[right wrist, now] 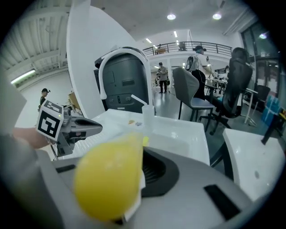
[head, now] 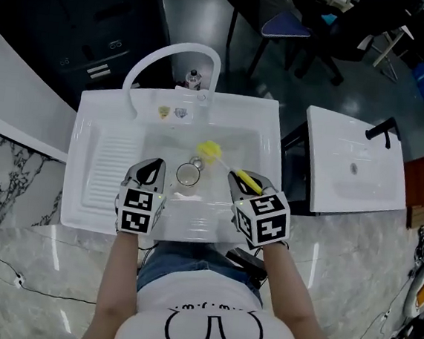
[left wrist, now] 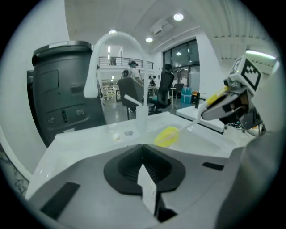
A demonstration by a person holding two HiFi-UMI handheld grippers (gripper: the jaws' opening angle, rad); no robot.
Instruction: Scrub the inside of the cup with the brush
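A clear glass cup stands upright in the basin of the white sink. My left gripper hovers just left of the cup, apart from it. Its jaws are shut with nothing between them, as the left gripper view shows. To the right of the cup, my right gripper is shut on the yellow handle of the brush. The brush's yellow head points out over the basin, behind the cup and outside it. The left gripper view shows that head and the right gripper above the sink.
A tall arched white faucet rises at the back of the sink. A ribbed drainboard lies left of the basin. A second white sink stands to the right. A dark cabinet and office chairs stand beyond.
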